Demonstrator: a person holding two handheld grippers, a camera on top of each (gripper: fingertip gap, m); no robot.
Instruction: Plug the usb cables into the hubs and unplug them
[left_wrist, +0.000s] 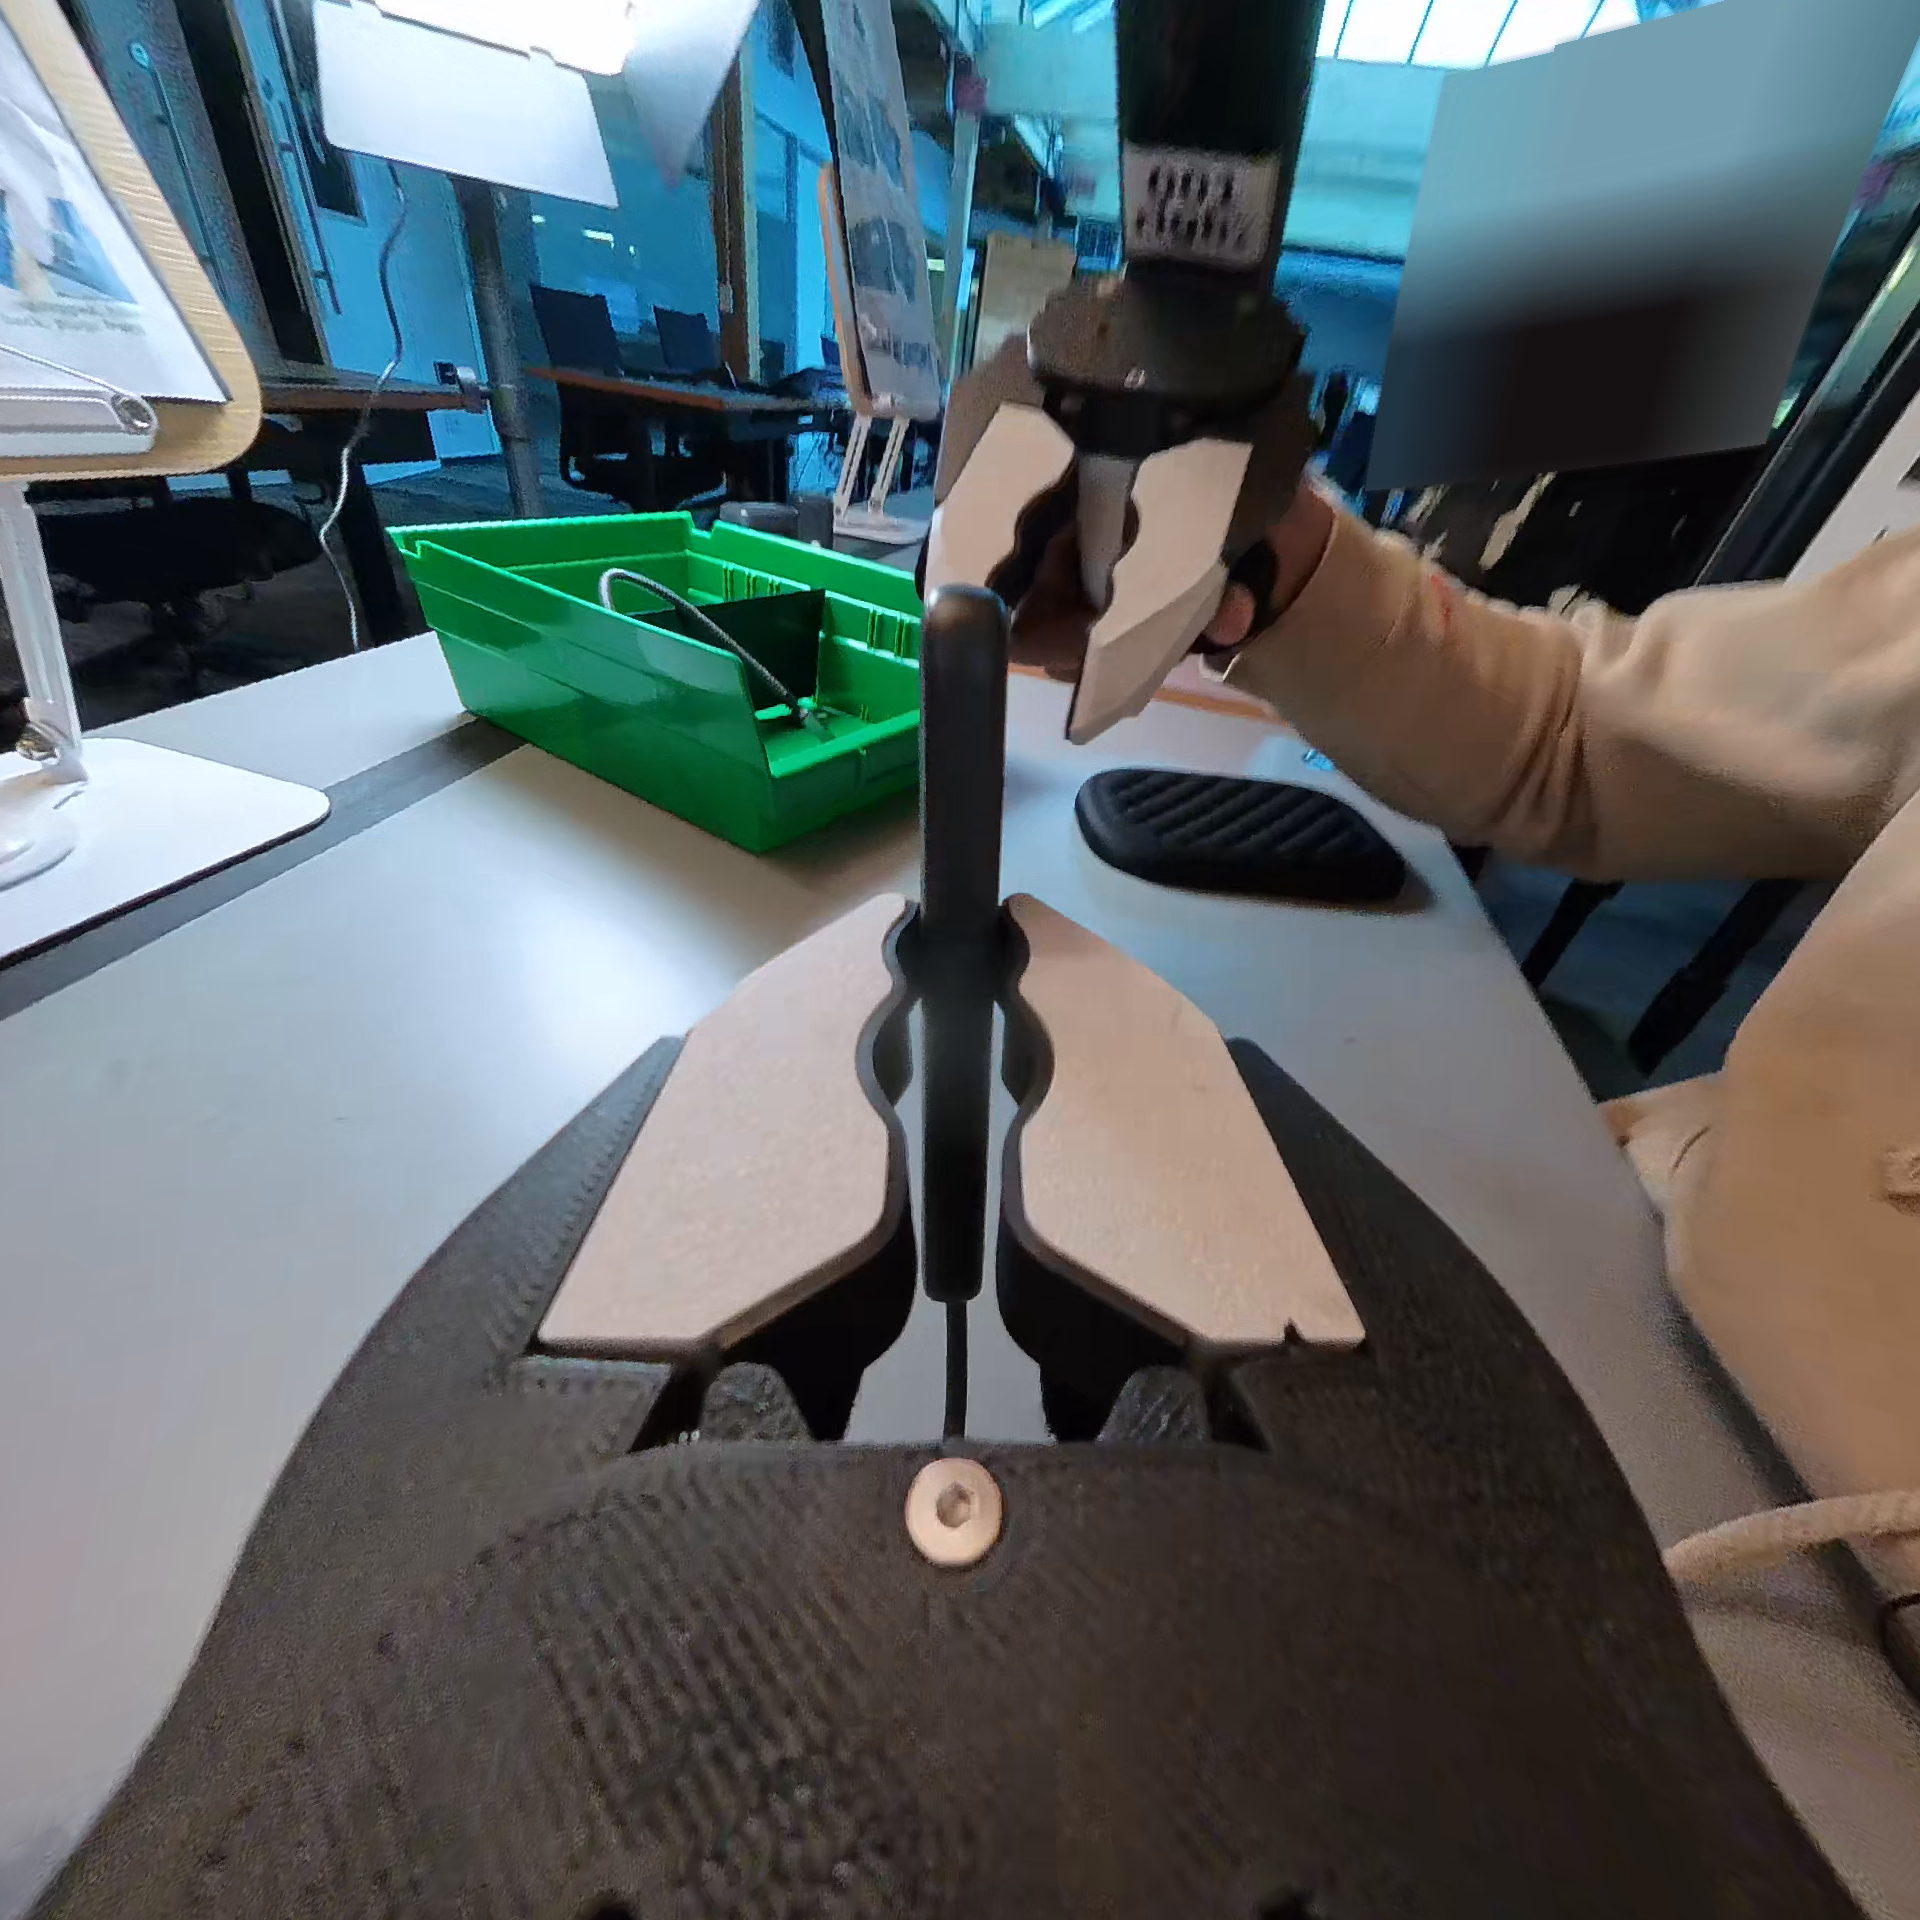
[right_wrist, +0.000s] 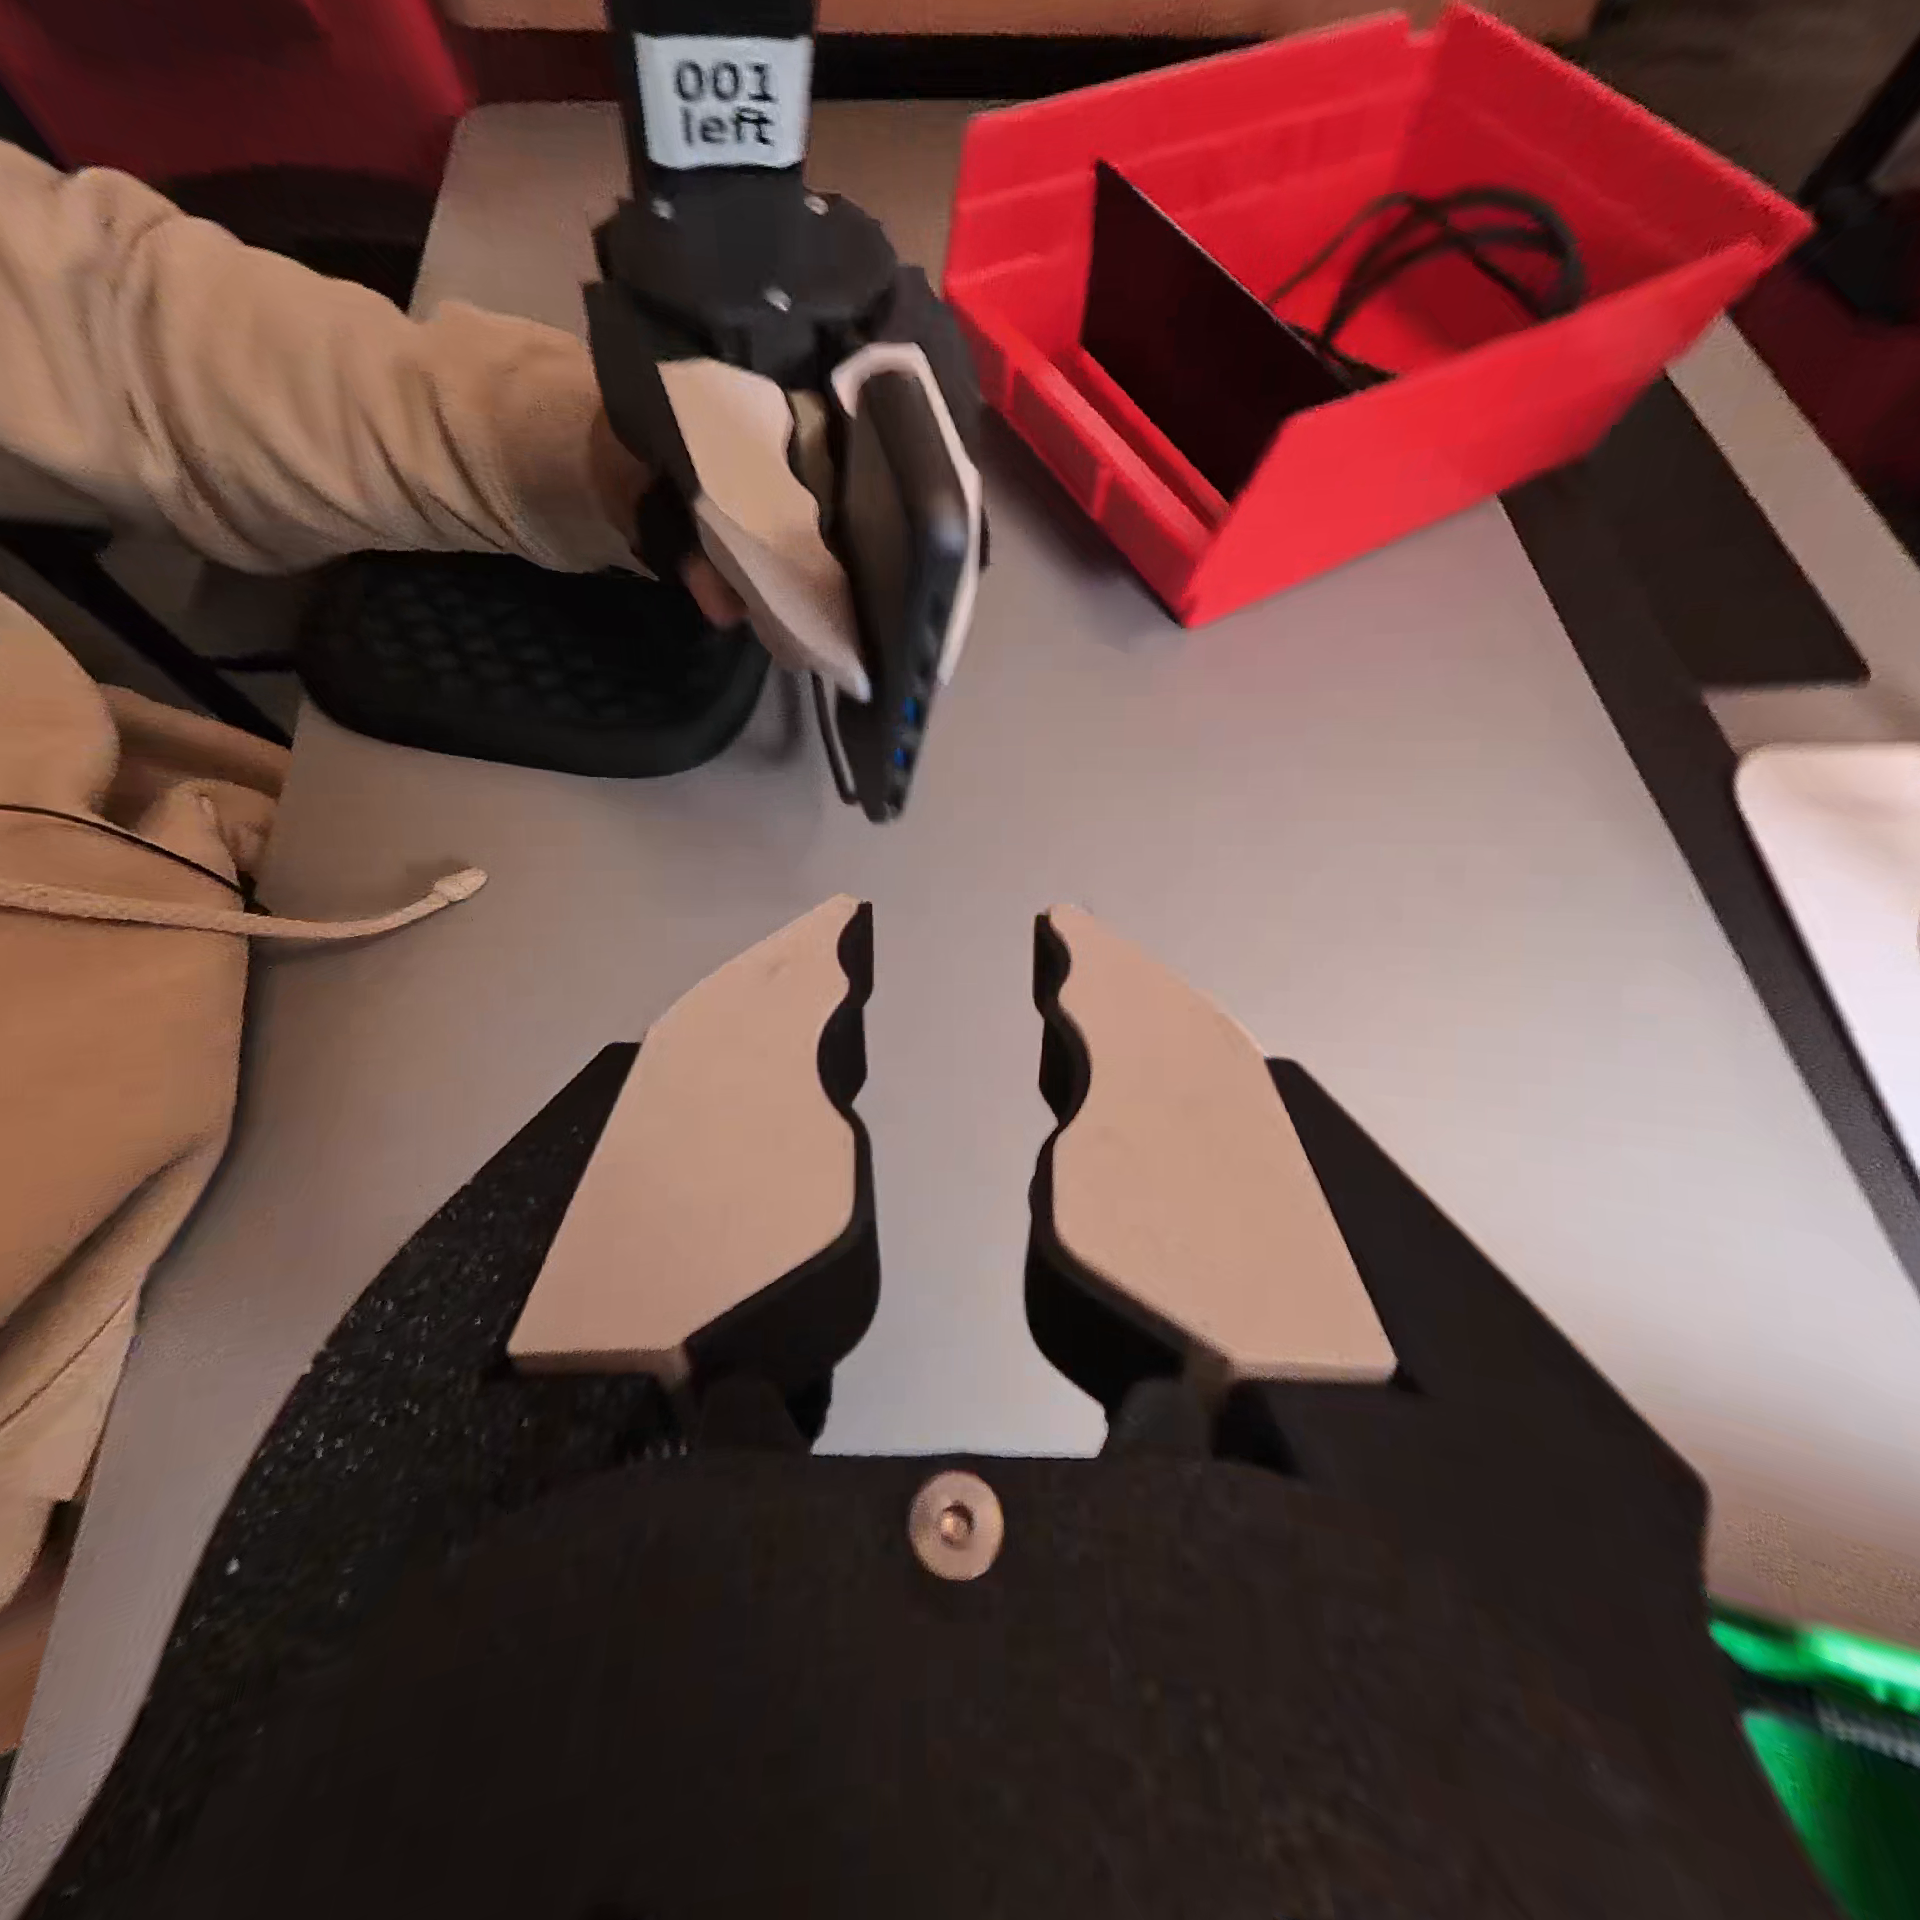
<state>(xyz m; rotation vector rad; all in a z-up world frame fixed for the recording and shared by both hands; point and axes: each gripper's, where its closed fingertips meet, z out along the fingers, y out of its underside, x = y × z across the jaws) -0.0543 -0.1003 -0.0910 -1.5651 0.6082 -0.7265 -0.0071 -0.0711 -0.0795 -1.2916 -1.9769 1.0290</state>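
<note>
My left gripper (left_wrist: 956, 914) clamps one black hub (left_wrist: 961, 790) upright above the desk (left_wrist: 520, 987); my right gripper (right_wrist: 951, 914) has jaws apart, empty. Two bins: green (left_wrist: 644, 717), red (right_wrist: 1351, 343).

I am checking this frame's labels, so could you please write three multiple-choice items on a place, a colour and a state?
1. Where do the black cables lie?
A. in the red bin
B. on the table
C. in the right gripper

2. What colour is the bin with the grey cable?
A. blue
B. green
C. yellow

3. How is the left gripper?
A. open and empty
B. shut on the hub
C. out of view

Answers: 1 A, they coil behind its black divider; 2 B, the left wrist view shows it green; 3 B, its fingers clamp the dark hub, while the right gripper is open.
</note>
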